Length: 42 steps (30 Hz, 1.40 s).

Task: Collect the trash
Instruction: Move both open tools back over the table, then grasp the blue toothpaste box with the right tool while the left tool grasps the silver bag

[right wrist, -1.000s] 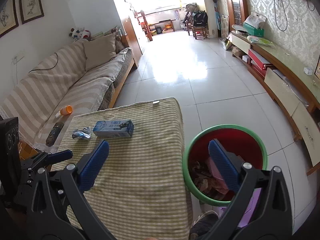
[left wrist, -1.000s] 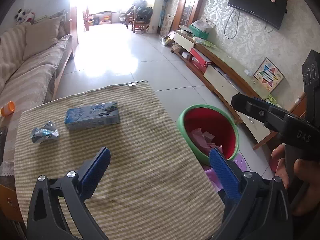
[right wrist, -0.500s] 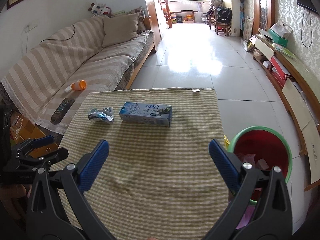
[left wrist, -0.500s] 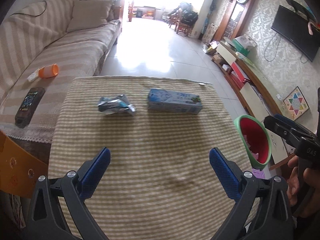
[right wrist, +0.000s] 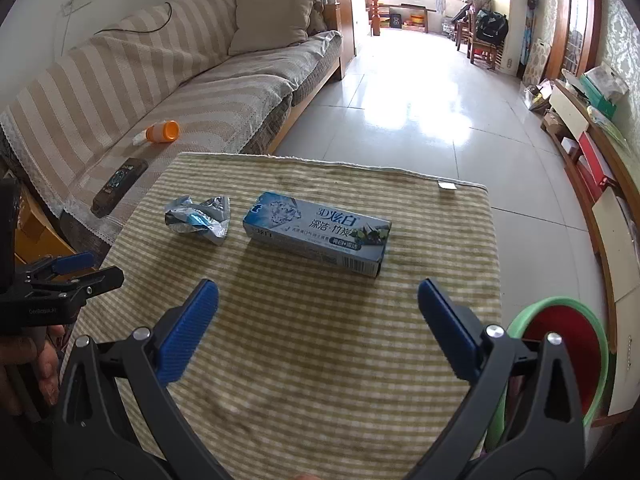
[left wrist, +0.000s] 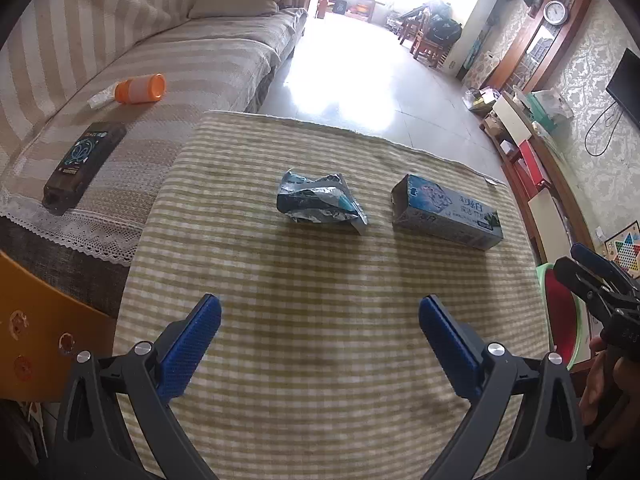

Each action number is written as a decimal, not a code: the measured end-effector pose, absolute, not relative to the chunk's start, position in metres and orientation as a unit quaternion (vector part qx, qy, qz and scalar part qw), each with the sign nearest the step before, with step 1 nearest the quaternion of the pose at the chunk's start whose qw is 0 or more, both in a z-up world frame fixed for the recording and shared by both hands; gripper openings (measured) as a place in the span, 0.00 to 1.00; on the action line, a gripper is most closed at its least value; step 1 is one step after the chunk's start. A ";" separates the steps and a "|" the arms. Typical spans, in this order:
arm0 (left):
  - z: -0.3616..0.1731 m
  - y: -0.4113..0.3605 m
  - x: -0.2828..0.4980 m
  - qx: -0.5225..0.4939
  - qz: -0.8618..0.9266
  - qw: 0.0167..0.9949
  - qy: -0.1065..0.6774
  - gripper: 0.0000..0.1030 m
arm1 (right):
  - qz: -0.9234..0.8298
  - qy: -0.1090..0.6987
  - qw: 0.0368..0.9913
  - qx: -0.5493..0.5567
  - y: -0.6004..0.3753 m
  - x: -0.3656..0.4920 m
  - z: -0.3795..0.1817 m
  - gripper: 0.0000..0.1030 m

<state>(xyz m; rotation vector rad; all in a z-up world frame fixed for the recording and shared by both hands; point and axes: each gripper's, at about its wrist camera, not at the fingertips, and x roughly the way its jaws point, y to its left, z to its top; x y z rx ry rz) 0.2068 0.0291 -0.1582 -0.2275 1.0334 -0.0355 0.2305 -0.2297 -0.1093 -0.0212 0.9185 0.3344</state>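
A crumpled silver-blue foil wrapper [left wrist: 319, 201] and a blue toothpaste box [left wrist: 446, 211] lie side by side on the table with the green-checked cloth [left wrist: 320, 340]. They show in the right wrist view too: wrapper [right wrist: 199, 218], box [right wrist: 318, 233]. My left gripper [left wrist: 319, 320] is open and empty, over the cloth short of the wrapper. My right gripper [right wrist: 318, 300] is open and empty, short of the box. A green bin with a red inside [right wrist: 568, 360] stands on the floor right of the table.
A striped sofa [right wrist: 160, 92] runs along the left, with an orange-capped bottle [right wrist: 160, 132] and a dark remote [right wrist: 119, 188] on it. An orange box [left wrist: 40, 340] sits at the near left. A low wooden TV cabinet [right wrist: 592, 168] lines the right wall.
Both grippers swung left, away from the bin and toward the table. The wrapper and box now lie ahead of the fingers. Both stayed open.
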 end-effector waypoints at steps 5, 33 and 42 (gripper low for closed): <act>-0.168 0.030 0.236 -0.113 -0.010 0.859 0.499 0.92 | 0.178 0.446 0.876 -0.036 -0.221 0.258 -0.122 0.96; -0.224 0.031 0.327 -0.121 0.009 0.844 0.523 0.92 | 0.296 0.485 0.799 -0.196 -0.158 0.339 -0.193 0.96; -0.230 0.016 0.335 -0.059 0.017 0.847 0.528 0.90 | 0.306 0.474 0.785 -0.255 -0.146 0.339 -0.206 0.95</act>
